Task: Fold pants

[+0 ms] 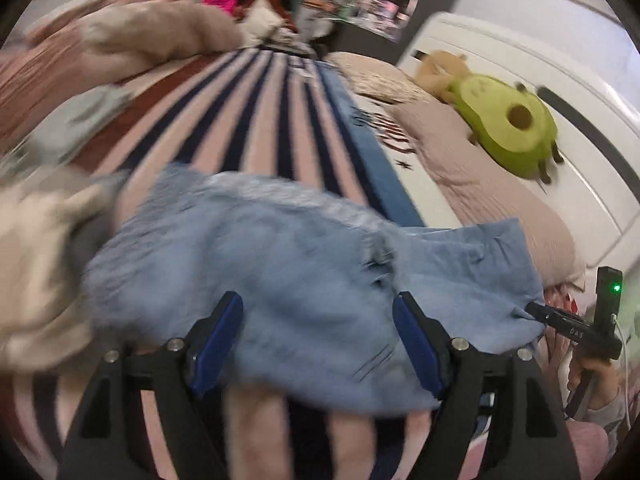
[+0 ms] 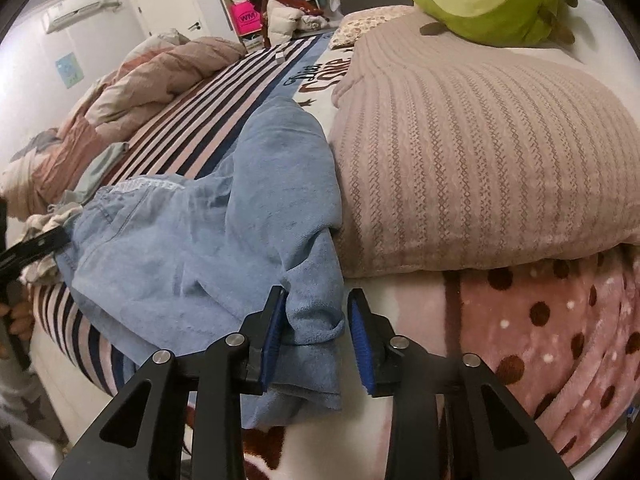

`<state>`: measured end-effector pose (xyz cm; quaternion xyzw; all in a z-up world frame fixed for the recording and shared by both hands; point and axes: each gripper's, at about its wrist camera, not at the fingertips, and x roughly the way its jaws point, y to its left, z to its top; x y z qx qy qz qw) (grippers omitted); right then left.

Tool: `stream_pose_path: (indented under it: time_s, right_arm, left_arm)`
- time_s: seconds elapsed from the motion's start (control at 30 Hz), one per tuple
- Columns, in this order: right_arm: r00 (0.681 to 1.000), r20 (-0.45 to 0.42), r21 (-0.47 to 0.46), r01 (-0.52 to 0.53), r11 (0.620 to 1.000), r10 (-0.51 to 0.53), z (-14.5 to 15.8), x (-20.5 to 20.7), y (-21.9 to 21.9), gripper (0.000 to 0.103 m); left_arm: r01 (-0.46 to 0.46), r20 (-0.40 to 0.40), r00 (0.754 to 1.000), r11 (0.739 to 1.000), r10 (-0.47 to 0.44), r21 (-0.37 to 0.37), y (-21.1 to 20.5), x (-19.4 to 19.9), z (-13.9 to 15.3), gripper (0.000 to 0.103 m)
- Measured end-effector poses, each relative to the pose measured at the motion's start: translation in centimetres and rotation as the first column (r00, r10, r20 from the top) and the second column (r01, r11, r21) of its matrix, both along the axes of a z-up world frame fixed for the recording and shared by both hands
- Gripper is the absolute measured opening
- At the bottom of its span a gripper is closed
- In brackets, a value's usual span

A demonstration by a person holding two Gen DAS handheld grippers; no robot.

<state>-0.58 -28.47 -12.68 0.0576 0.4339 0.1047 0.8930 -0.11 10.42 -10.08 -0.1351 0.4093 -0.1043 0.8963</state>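
The pants (image 2: 192, 240), pale blue washed denim with a frayed, whitish hem, lie bunched on the striped blanket (image 2: 188, 112), their long axis running from about ten o'clock toward four o'clock in the right wrist view. The right gripper (image 2: 316, 340) sits at the near corner of the fabric: a thick rolled edge lies between its blue pads (image 2: 272, 344), touching the left pad, with a gap showing at the right one, so the fingers stand slightly apart, not clamped. In the left wrist view the left gripper (image 1: 318, 340) has its fingers wide apart above the cloth, holding nothing (that view is blurred). The right hand looks the nearer for the next pinch. A ribbed pink pillow (image 2: 480, 160) presses against the pants at three o'clock.
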Motion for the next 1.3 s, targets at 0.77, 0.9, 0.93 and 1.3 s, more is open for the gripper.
stream_pose_path:
  time_s: [0.77, 0.9, 0.93, 1.3]
  right_arm:
    - [0.999, -0.03, 0.006, 0.017, 1.0, -0.017, 0.2, 0.6, 0.1, 0.03]
    - [1.0, -0.025, 0.017, 0.013, 1.0, -0.012, 0.2, 0.5, 0.3, 0.03]
    - [1.0, -0.023, 0.022, 0.011, 1.0, -0.01, 0.2, 0.4, 0.3, 0.03]
    - [1.0, 0.027, 0.082, -0.008, 0.997, 0.006, 1.0, -1.1, -0.4, 0.037]
  left_arm:
    - [-0.22, -0.068, 0.975, 0.928, 0.209, -0.3, 2.7, 5.0, -5.6, 0.051]
    - [-0.235, 0.019, 0.969, 0.939, 0.248, -0.249, 2.2, 5.0, -3.4, 0.028]
    - [-0.234, 0.044, 0.967, 0.943, 0.251, -0.237, 1.9, 5.1, -2.7, 0.027]
    - [0.05, 0.355, 0.933, 0.998, -0.062, 0.042, -8.2, 3.7, 6.1, 0.022]
